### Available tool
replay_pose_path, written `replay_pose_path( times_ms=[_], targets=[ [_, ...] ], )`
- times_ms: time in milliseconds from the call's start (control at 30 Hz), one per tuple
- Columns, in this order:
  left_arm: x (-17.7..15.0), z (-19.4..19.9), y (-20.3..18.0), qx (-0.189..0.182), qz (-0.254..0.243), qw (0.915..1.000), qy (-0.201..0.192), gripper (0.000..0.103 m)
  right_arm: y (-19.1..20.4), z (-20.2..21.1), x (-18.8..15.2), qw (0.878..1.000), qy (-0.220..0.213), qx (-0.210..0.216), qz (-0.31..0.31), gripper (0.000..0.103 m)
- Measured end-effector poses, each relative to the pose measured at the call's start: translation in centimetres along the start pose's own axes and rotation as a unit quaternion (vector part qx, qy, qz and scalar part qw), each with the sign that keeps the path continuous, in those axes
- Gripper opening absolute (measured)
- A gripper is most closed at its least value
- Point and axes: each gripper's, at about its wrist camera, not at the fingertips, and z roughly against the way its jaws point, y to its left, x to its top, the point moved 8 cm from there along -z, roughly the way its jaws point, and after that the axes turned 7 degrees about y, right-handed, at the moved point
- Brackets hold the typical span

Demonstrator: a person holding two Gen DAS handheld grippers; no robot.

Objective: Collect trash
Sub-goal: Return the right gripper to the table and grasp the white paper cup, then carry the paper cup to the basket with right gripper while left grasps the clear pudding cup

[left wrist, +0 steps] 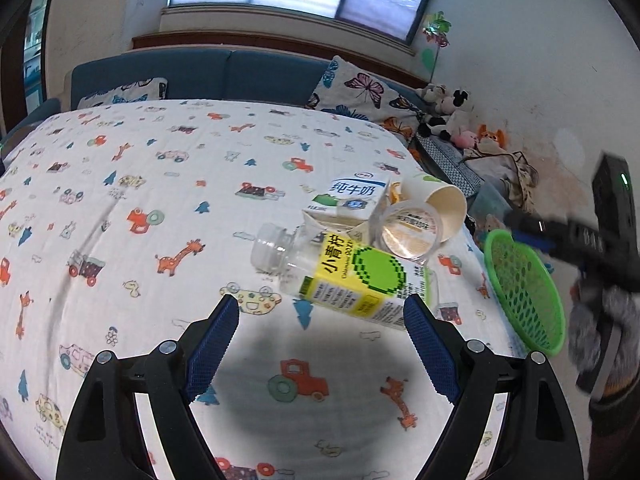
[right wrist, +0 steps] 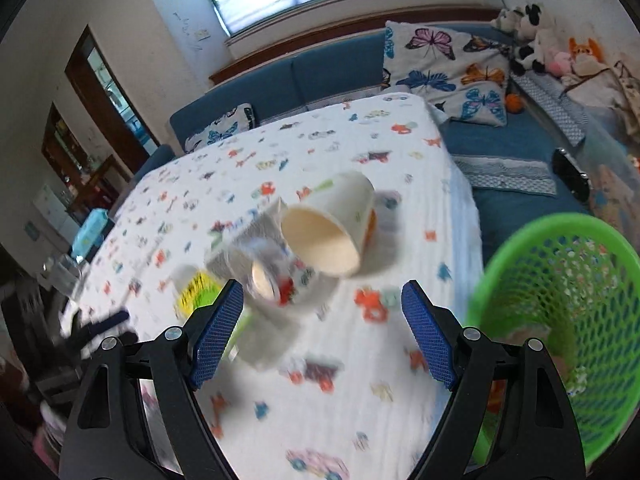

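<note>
Trash lies in a small heap right of centre in the left wrist view, on a white tablecloth (left wrist: 168,184) printed with cars and giraffes. Nearest is a clear plastic bottle (left wrist: 340,276) on its side, empty, with a yellow label bearing a green pixelated circle, its cap end pointing left. Behind it, touching, sits a clear round plastic cup (left wrist: 408,236), then a tipped paper cup (left wrist: 444,204) with a cream inside and a white-and-blue milk carton (left wrist: 352,196). The left gripper (left wrist: 322,322) is spread wide and empty just below the bottle. In the blurred right wrist view the right gripper (right wrist: 322,312) is likewise spread, holding nothing, with a green mesh basket (right wrist: 560,304) at lower right.
</note>
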Motion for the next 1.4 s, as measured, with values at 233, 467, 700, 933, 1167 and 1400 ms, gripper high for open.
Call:
replay_pose_path(
  times_ms=[233,467,700,933,1167,1400],
  targets=[
    [-0.1,-0.5,0.7,-0.002,0.002,1.0000,0.006,0.081,-1.5,-4.2,4.7,0.993,0.072,0.047,-0.081,0.081],
    [-0.1,-1.2,1.0,-0.007,0.003,0.9998,0.019,0.081,-4.0,-8.3,6.2,0.972,0.133,0.091,-0.170,0.080],
    [0.1,-2.1,0.9,-0.016,0.016,0.9992,0.033,0.081,-4.8,-10.2,5.4,0.959,0.165,0.116,-0.201,0.075],
    [0.6,-2.5,0.0,-0.015,-0.003,0.9993,0.035,0.081,-5.2,-9.0,4.8,0.953,0.163,0.147,-0.211,0.066],
    [1.3,-2.8,-0.9,0.000,-0.073,0.9967,0.035,0.081,-5.4,-8.1,4.0,0.954,0.165,0.149,-0.202,0.063],
    [1.8,-3.1,-0.9,0.005,-0.089,0.9953,0.038,0.081,-5.0,-8.5,3.8,0.955,0.171,0.148,-0.191,0.065]
  ],
)
